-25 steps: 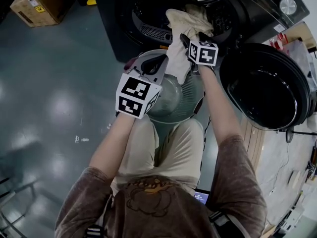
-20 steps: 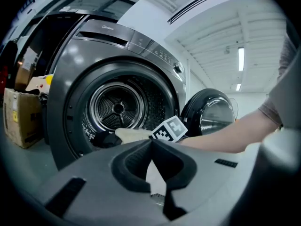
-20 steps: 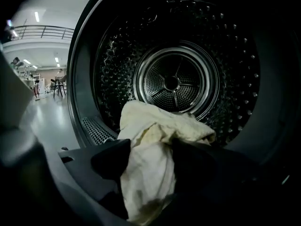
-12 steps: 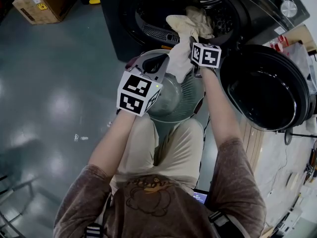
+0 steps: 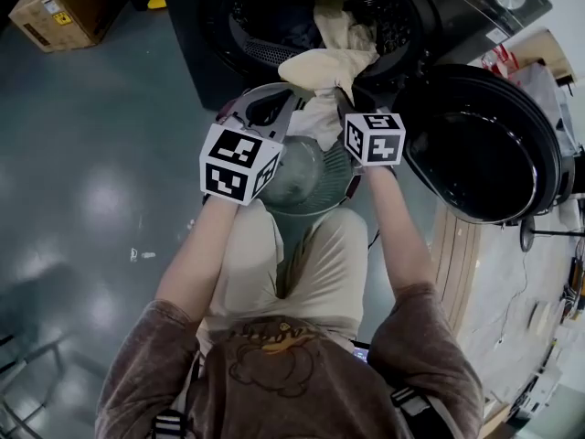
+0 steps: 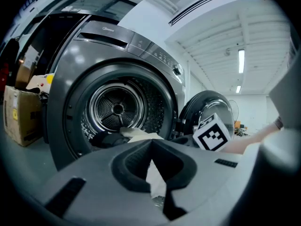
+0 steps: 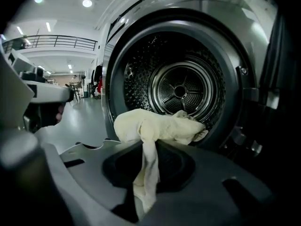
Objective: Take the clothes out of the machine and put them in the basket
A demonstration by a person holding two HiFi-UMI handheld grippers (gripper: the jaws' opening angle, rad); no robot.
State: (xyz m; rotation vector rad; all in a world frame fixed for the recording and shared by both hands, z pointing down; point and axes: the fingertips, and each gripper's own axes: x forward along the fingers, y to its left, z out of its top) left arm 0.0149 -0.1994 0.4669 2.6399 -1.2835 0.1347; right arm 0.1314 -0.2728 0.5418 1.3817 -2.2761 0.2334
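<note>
Drawn back from the drum (image 5: 265, 21), the right gripper (image 5: 341, 99), its jaws just closing, clamps the cream cloth (image 5: 322, 67) above the basket (image 5: 306, 183); the left gripper (image 5: 270, 110) has its jaws together.

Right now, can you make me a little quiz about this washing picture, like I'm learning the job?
1. True or false: the machine's door is shut.
2. What does the right gripper hold? A) a cream cloth B) a sock C) nothing
3. Fill in: the brown thing on the floor, top left in the head view, is a cardboard ____.

Key
1. False: the door stands open.
2. A: its jaws have just been closing, and the cream cloth is pinched between them.
3. box
</note>
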